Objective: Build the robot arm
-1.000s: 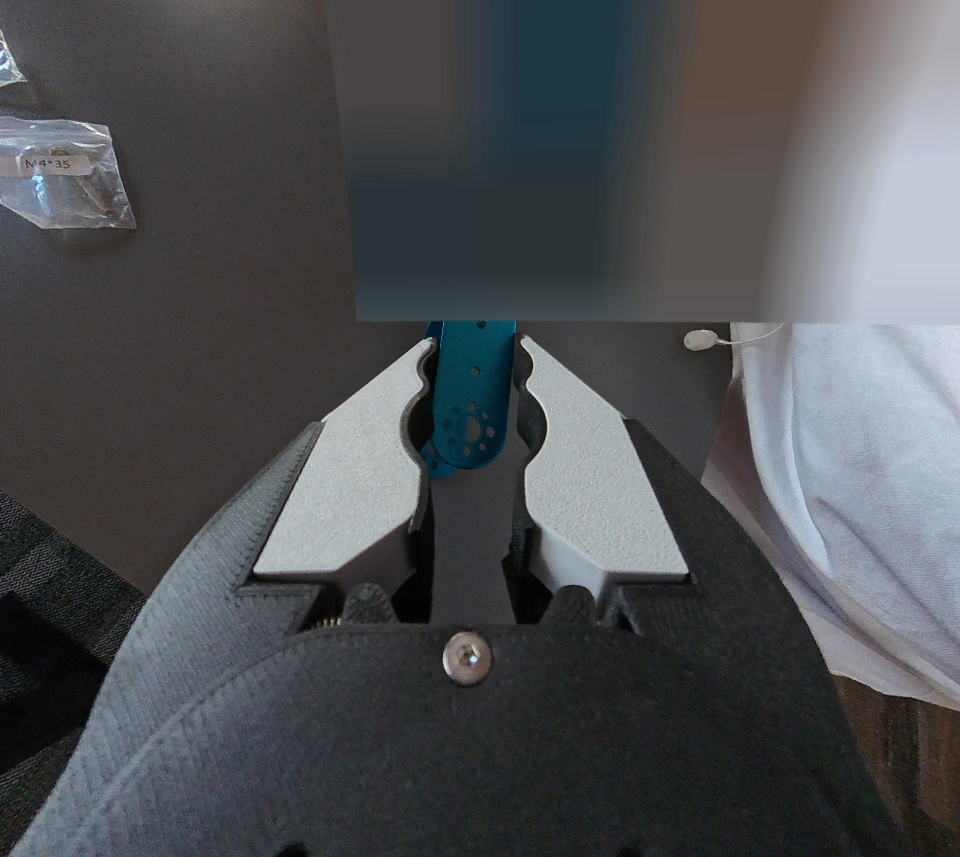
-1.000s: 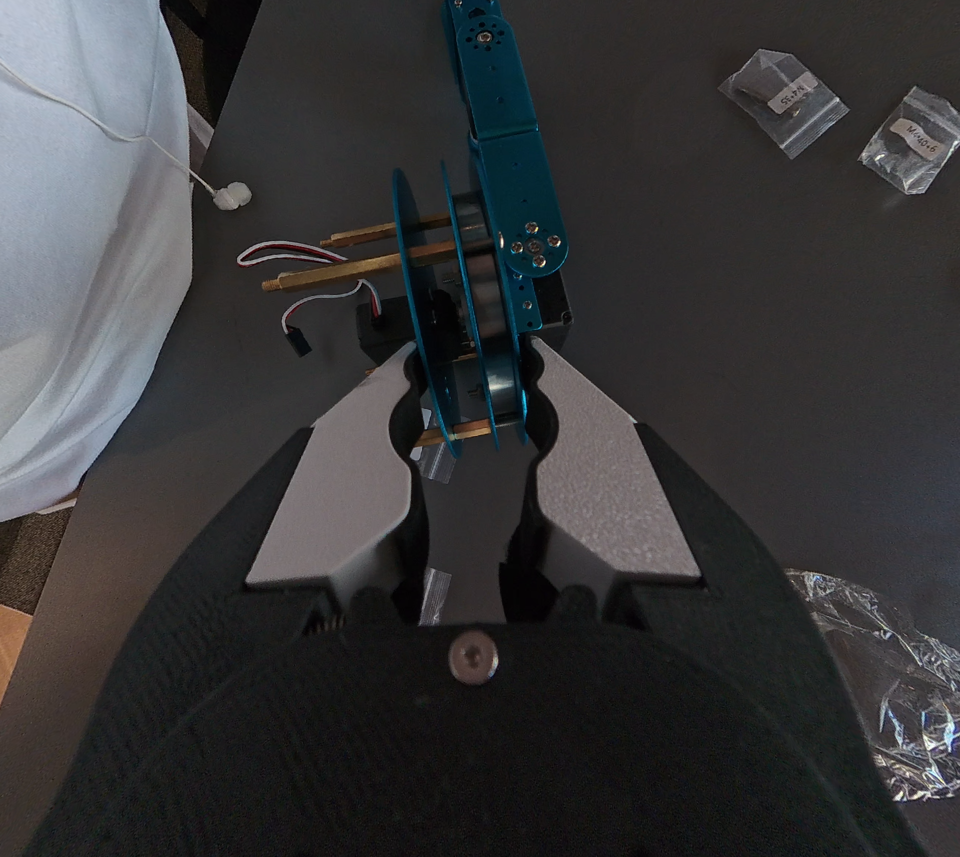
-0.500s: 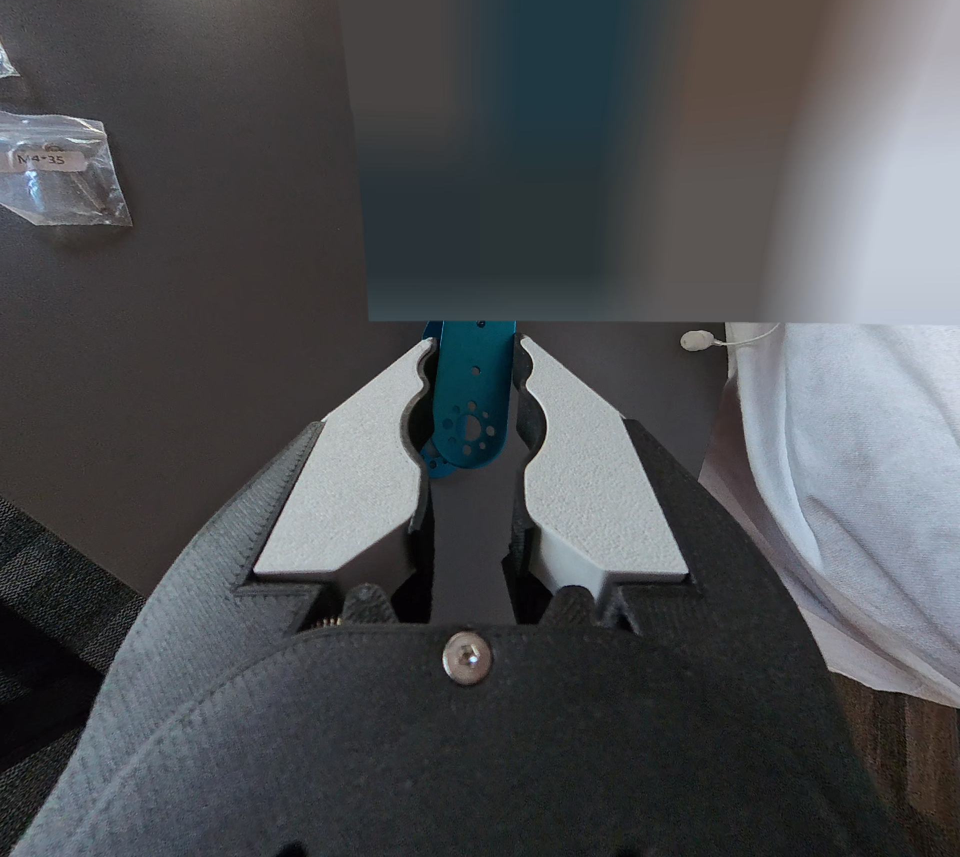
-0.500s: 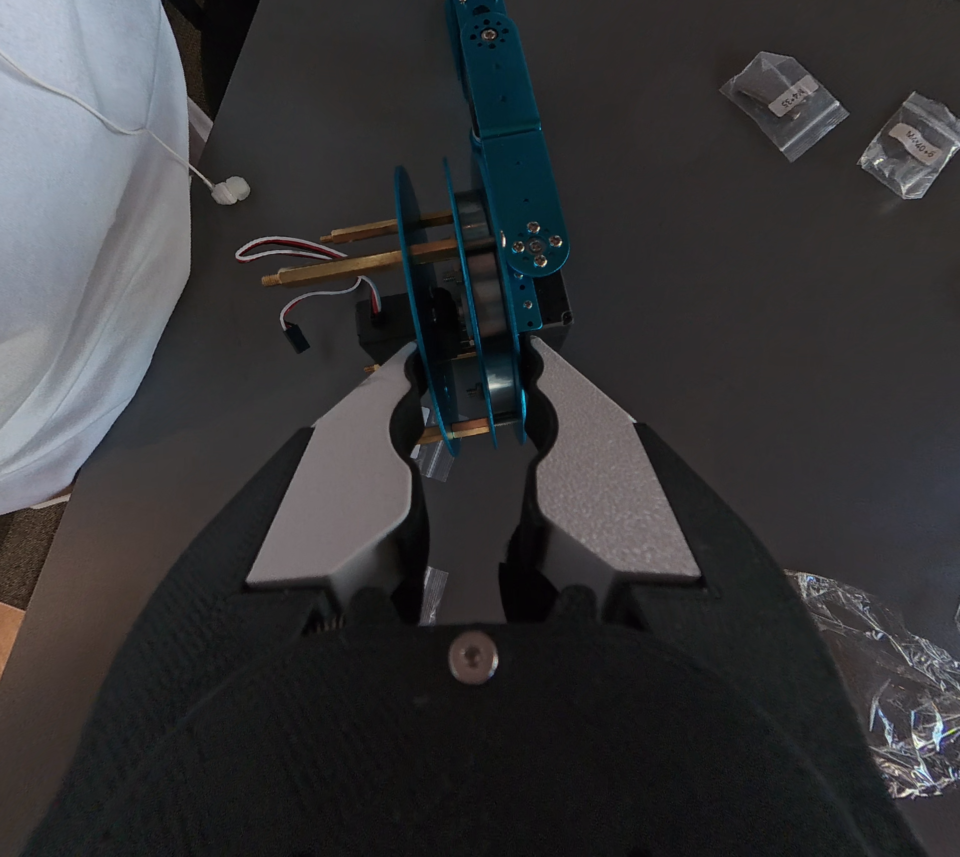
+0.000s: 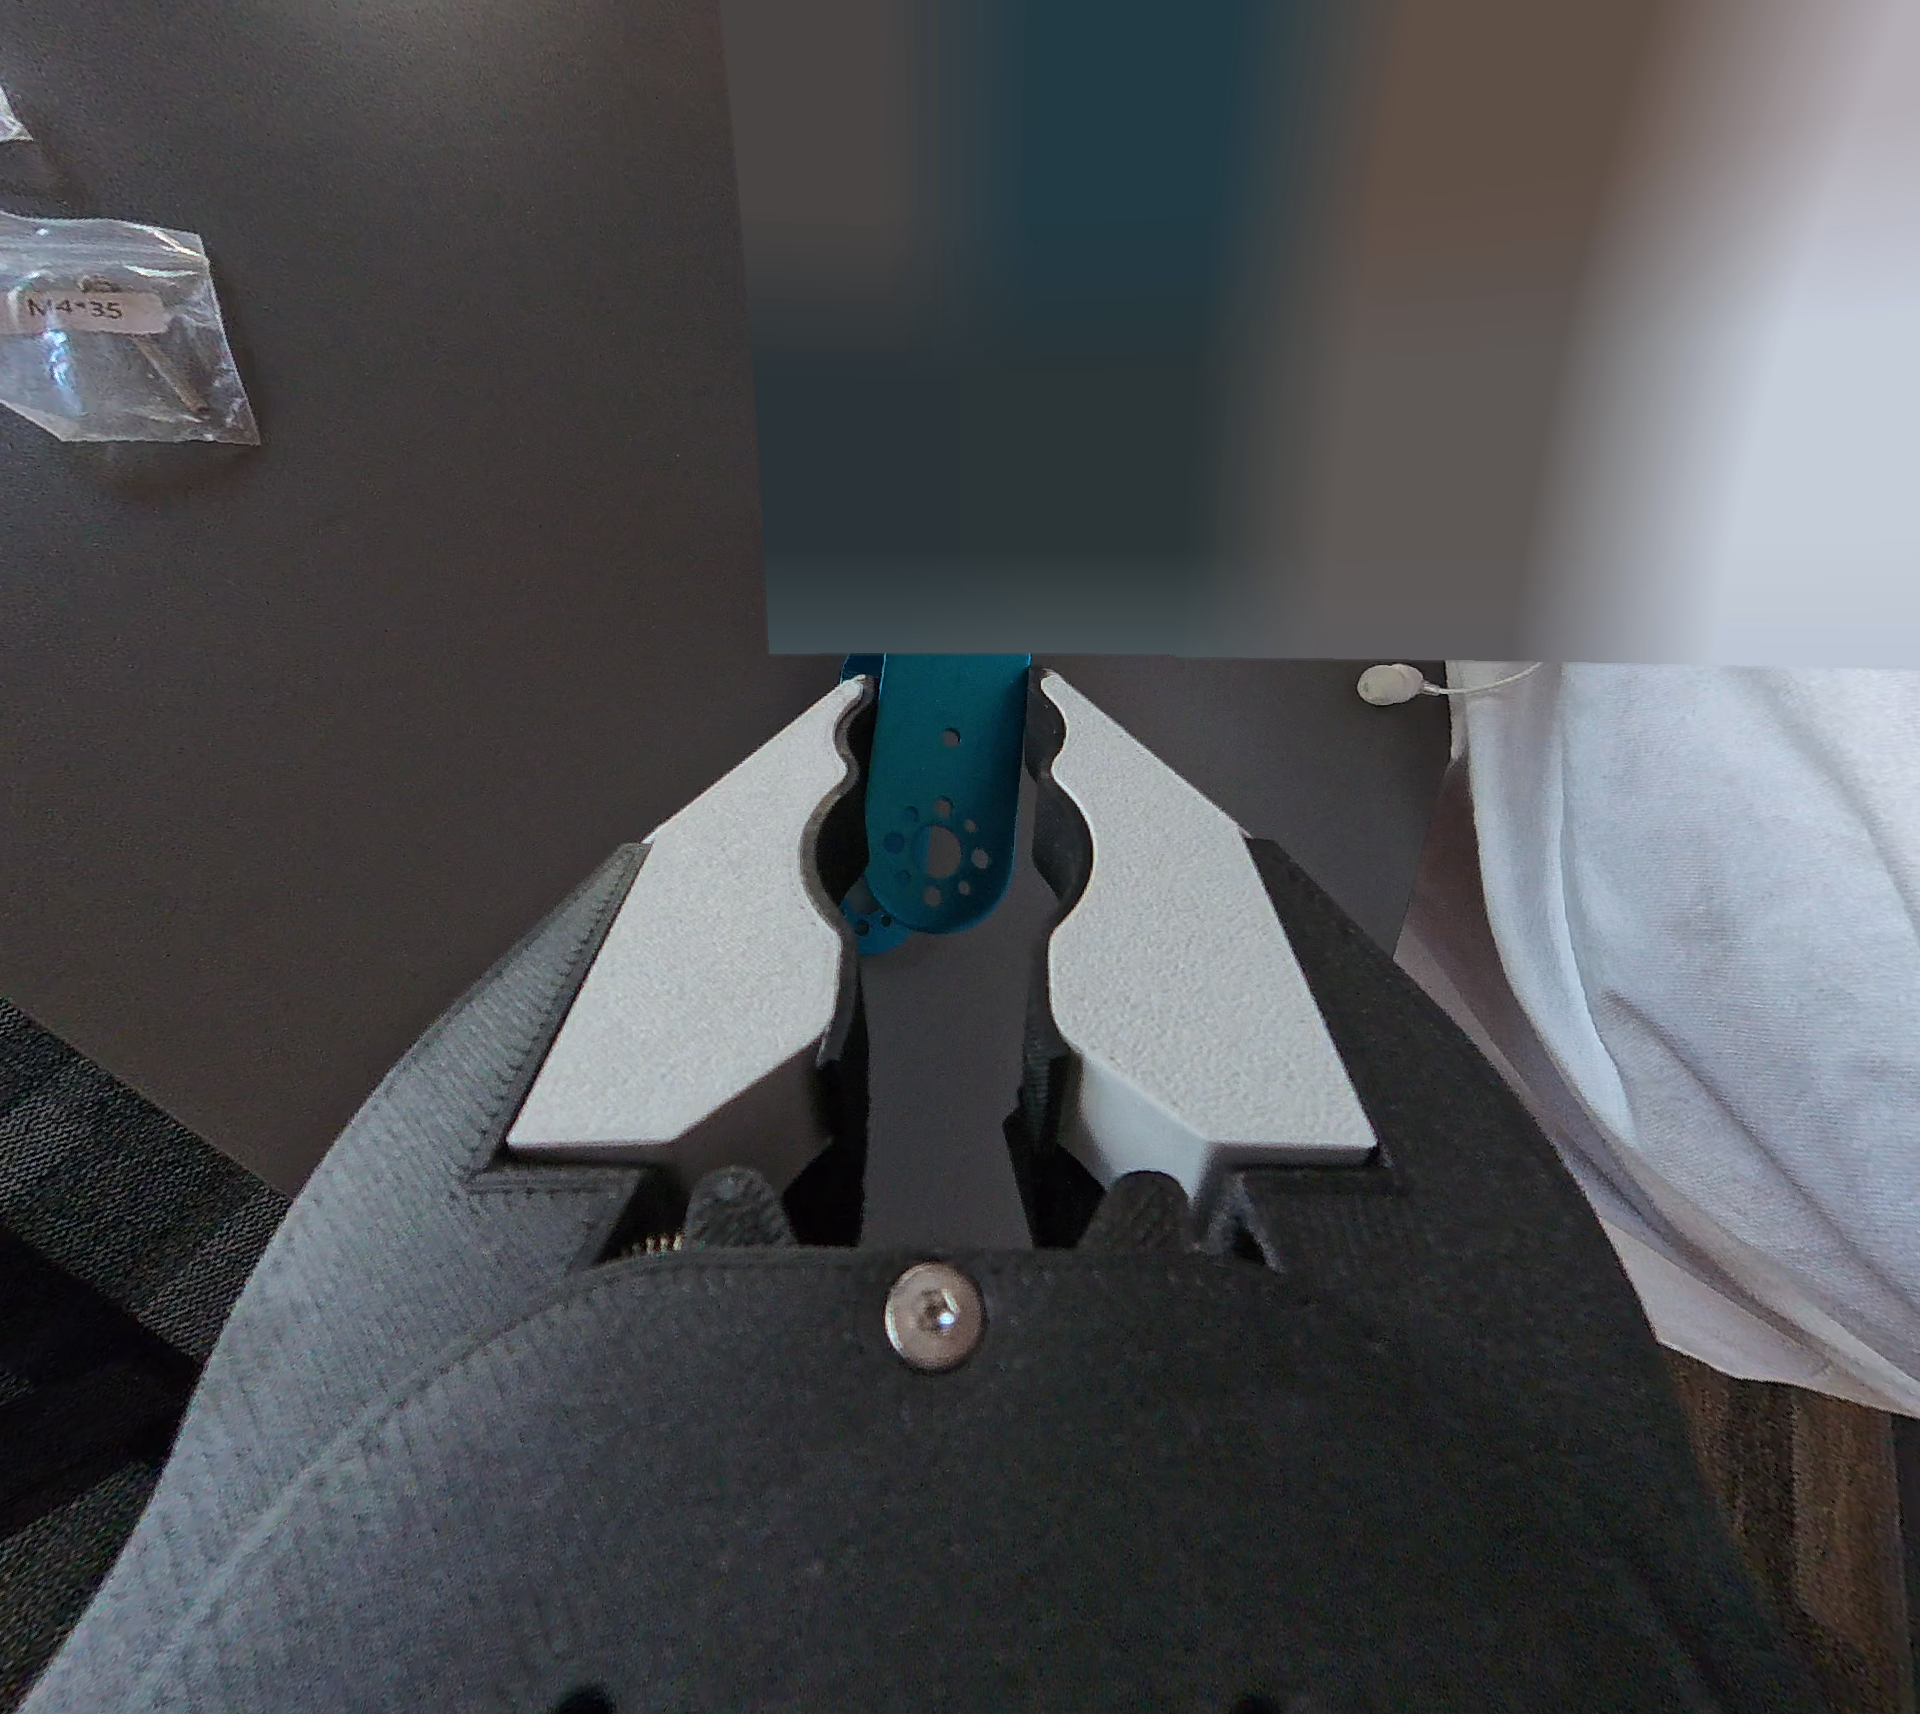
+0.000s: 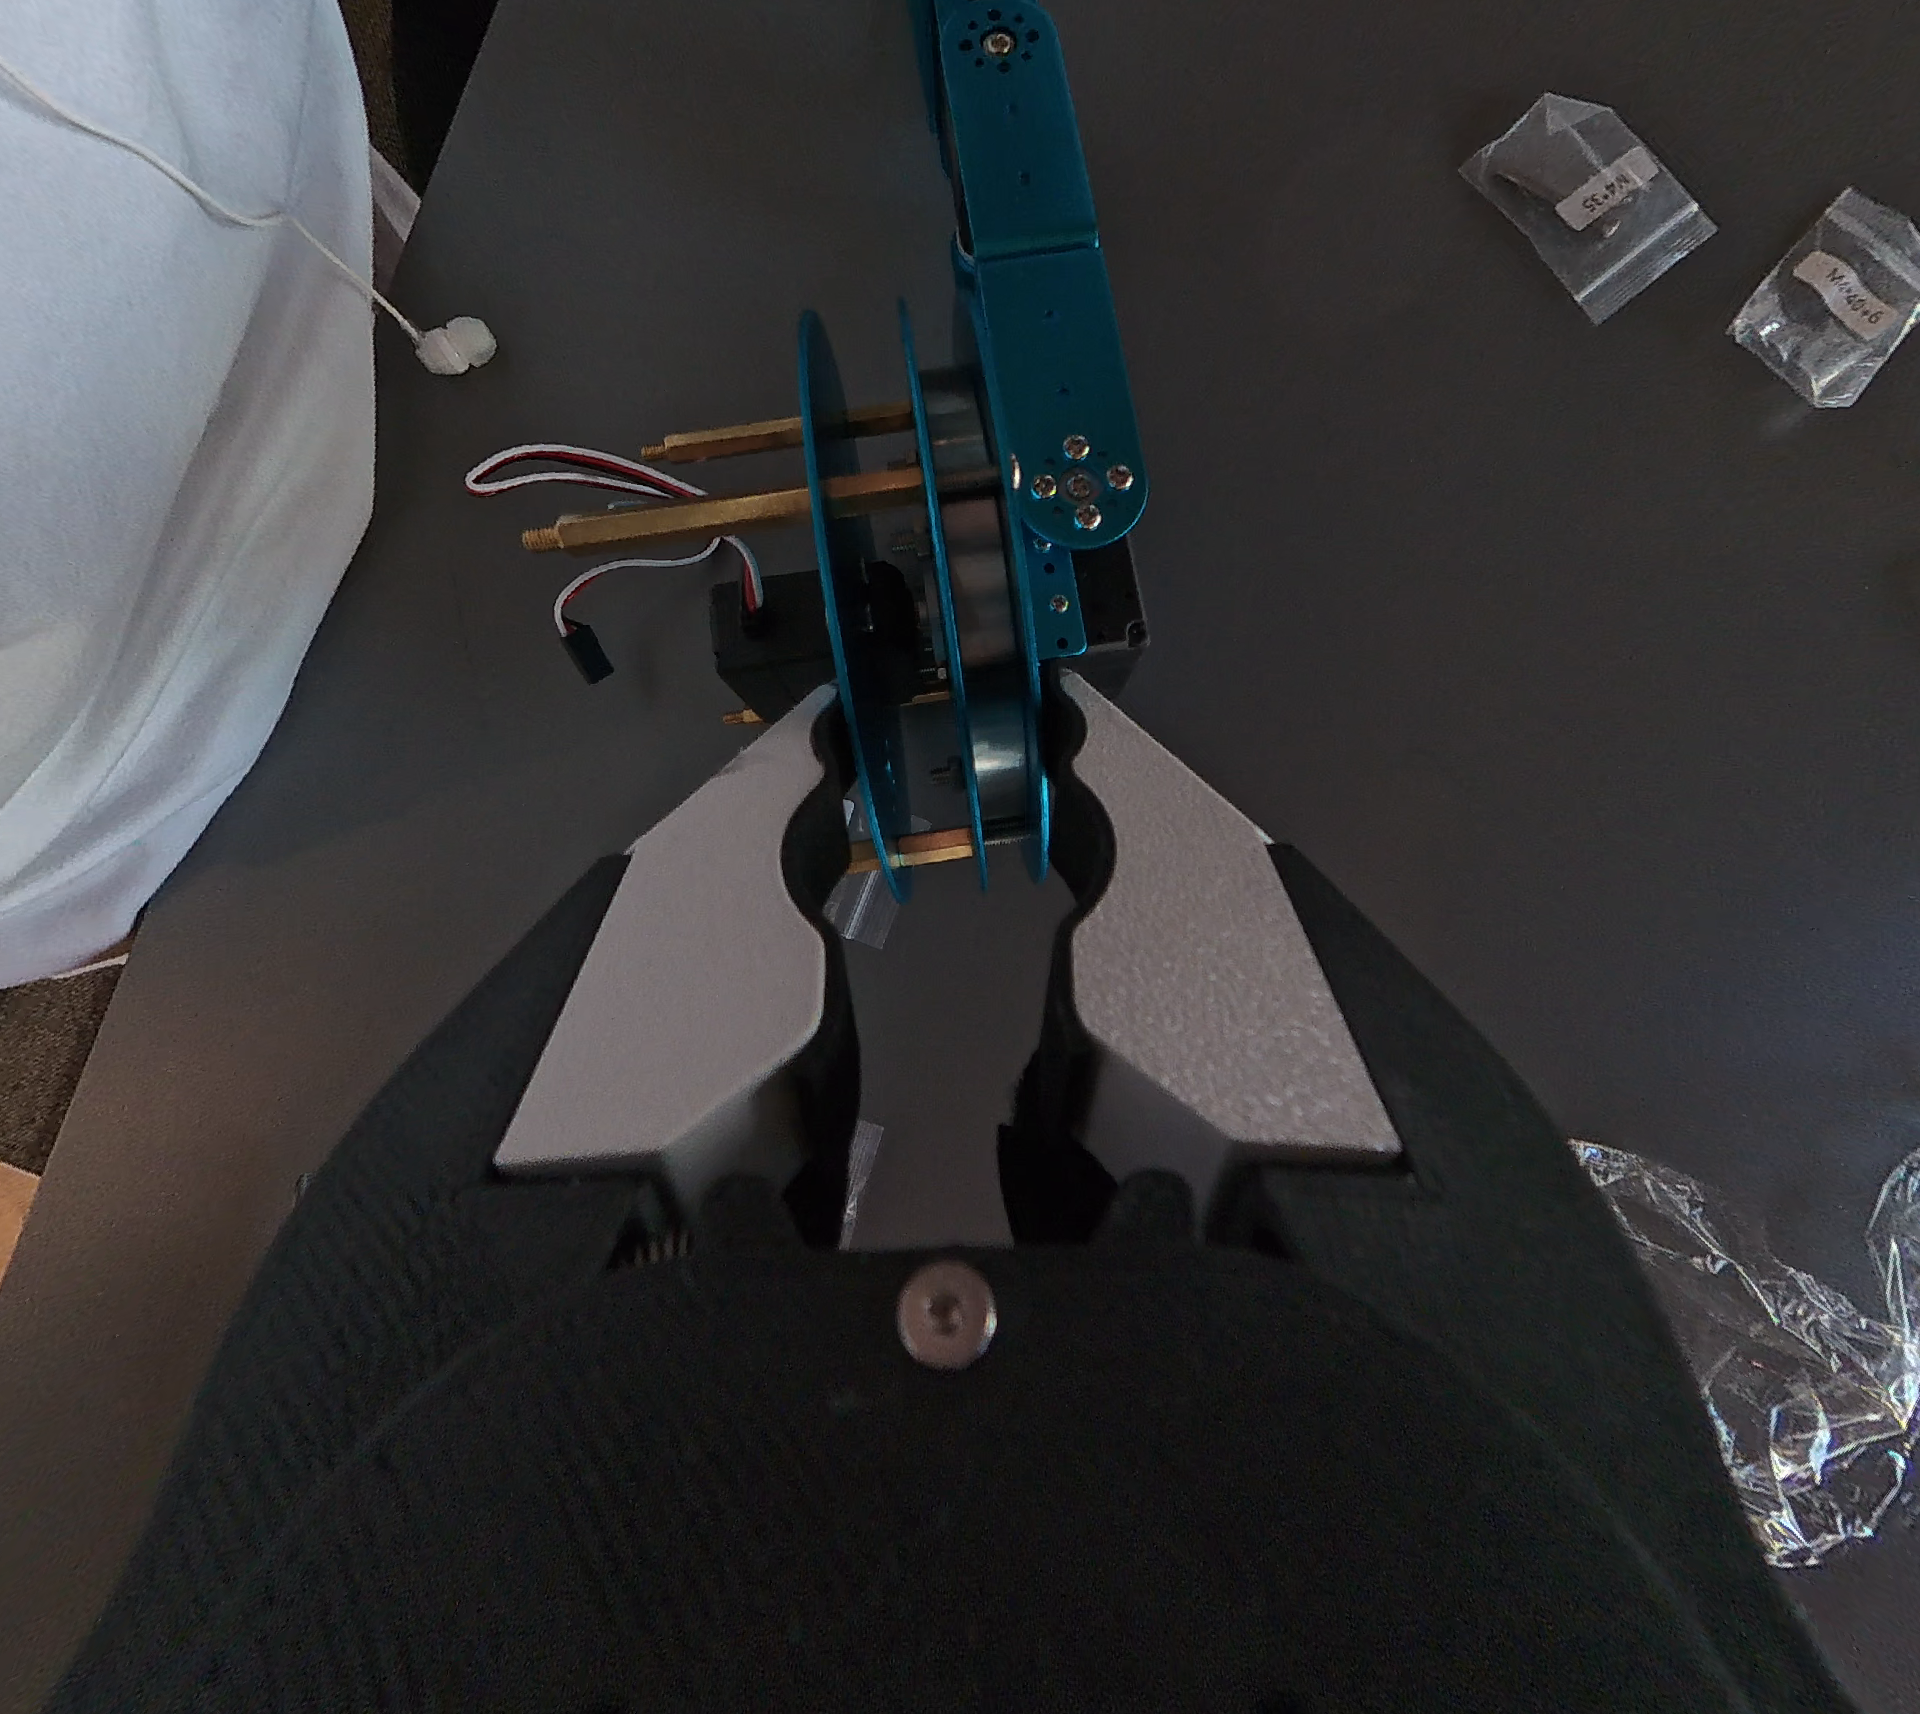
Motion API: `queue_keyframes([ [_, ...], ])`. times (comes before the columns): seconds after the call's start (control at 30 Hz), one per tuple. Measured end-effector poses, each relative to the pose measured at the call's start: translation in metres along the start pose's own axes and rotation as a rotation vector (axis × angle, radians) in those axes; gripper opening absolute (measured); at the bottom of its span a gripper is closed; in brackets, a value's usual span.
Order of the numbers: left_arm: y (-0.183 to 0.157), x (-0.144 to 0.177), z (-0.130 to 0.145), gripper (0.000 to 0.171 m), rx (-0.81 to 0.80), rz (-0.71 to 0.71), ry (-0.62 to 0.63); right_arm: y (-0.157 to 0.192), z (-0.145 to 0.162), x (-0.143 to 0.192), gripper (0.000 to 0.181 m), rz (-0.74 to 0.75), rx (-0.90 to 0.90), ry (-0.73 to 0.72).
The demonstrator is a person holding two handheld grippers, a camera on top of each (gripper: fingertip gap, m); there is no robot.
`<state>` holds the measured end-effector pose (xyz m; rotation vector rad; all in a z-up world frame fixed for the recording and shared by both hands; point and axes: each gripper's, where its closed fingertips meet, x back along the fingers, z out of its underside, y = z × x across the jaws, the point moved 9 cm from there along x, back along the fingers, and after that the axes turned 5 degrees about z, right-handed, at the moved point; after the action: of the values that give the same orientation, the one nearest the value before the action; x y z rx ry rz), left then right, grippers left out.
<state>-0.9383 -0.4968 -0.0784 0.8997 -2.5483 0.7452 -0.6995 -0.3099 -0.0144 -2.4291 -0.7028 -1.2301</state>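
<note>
Right wrist view: right gripper (image 6: 940, 708) fingers clamped on blue disc base (image 6: 997, 771) of blue bracket arm (image 6: 1023, 230), long axis running away toward left gripper (image 5: 948, 698), fingers clamped on arm's perforated far end. Labelled clear bags (image 6: 1590, 204) lie on grey worktop (image 6: 1455, 625).

Workshop: grey table (image 6: 1455, 625), bagged screws (image 6: 1584, 204), servo wires (image 6: 613, 475)
</note>
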Motion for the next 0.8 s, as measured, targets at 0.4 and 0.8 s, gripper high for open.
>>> queue_keyframes([
  [0.4, 0.0002, 0.0012, 0.0013, 0.031, 0.016, 0.004, -0.005, -0.0001, 0.0006, 0.0005, 0.035, 0.010, 0.010, 0.012],
  [0.8, 0.0008, 0.0049, -0.0028, 0.038, 0.013, -0.002, -0.028, 0.0000, 0.0002, 0.0066, 0.043, 0.022, -0.014, -0.006],
])
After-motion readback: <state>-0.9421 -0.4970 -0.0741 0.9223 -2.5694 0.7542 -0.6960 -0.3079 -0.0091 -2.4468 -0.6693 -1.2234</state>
